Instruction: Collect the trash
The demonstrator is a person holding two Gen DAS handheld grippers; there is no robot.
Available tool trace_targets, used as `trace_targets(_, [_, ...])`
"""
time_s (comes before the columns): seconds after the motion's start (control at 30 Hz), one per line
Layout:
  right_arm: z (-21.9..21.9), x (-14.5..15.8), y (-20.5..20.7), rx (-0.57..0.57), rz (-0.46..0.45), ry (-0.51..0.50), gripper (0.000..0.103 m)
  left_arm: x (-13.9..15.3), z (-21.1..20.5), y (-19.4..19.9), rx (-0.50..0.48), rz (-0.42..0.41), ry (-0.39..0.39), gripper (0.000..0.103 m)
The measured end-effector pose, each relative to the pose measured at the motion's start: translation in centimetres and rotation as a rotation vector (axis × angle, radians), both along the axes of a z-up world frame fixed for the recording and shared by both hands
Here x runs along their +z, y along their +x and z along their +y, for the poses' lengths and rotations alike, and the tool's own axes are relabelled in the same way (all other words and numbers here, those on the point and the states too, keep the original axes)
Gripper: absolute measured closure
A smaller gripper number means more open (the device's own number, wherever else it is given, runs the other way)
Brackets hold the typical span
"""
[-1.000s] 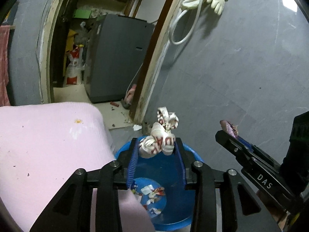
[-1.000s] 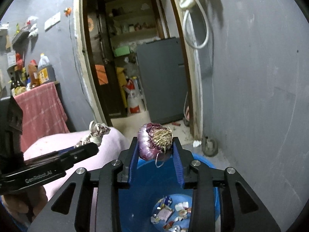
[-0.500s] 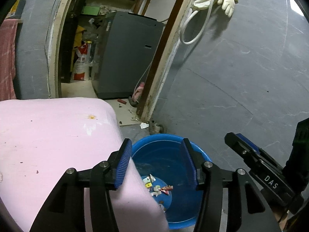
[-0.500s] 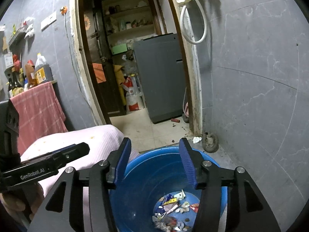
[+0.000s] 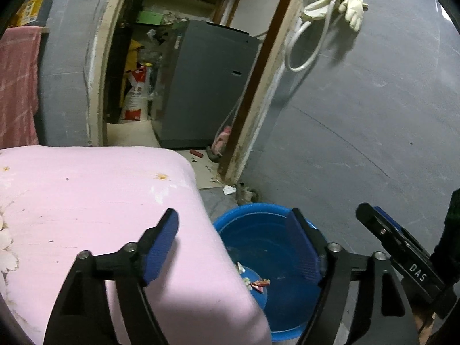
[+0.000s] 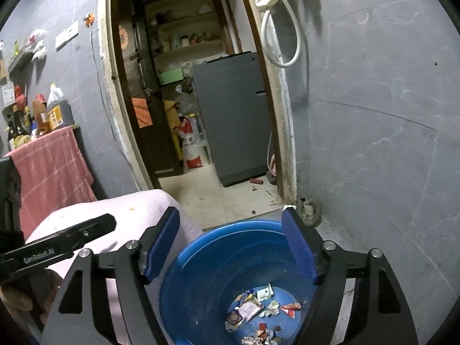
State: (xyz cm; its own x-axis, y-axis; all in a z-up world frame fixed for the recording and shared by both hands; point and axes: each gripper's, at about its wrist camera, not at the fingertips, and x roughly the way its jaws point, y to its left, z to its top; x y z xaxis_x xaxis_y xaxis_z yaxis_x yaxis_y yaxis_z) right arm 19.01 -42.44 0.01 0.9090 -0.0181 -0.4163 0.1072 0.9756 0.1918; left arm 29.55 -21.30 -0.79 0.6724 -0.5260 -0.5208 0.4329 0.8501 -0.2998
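A blue plastic tub (image 6: 212, 261) stands on the floor with several torn wrappers and scraps (image 6: 258, 310) at its bottom. My right gripper (image 6: 231, 217) hangs over it, jaws opening wide, with nothing between the blue pads. My left gripper (image 5: 231, 218) is also opening and empty. Its left finger is above the pink cushion (image 5: 100, 201) and its right finger above the tub's rim (image 5: 250, 207). A few scraps (image 5: 256, 281) show in the tub beside the cushion's edge. The right gripper's black finger (image 5: 385, 233) juts in from the right side.
The tub sits between the pink cushion (image 6: 143, 204) and a grey wall (image 6: 373, 143). Beyond is a doorway with a grey appliance (image 6: 233, 115) and a sack. A hose and gloves (image 5: 330, 0) hang on the wall. At left are a red cloth (image 6: 51, 166) and bottles.
The left gripper let go of a crumpled red-and-white wrapper and the right let go of a purple onion. Both jaws spread wide. The left gripper shifted left over the cushion.
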Motion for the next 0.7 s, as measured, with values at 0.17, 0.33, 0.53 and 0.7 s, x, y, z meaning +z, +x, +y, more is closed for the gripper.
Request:
trace_targets(0.17, [-0.1, 0.0, 0.0, -0.014, 0.005, -0.006, 0.018, 0.1, 0.8, 0.0, 0.057, -0.015, 0.012, 0.014])
trace_targets(0.33, [0.0, 0.1, -0.2, -0.025, -0.004, -0.008, 0.003, 0.3, 1.3, -0.3, 0.090, -0.042, 0.050, 0.014])
trace_targets(0.53, [0.1, 0.2, -1.1, -0.022, -0.022, -0.008, 0.000, 0.5, 1.8, -1.3, 0.104, -0.073, 0.074, 0.009])
trace_targets(0.7, [0.8, 0.4, -2.3, -0.008, -0.025, -0.026, 0.000, 0.8, 2.7, -2.5, 0.104, -0.097, 0.083, 0.007])
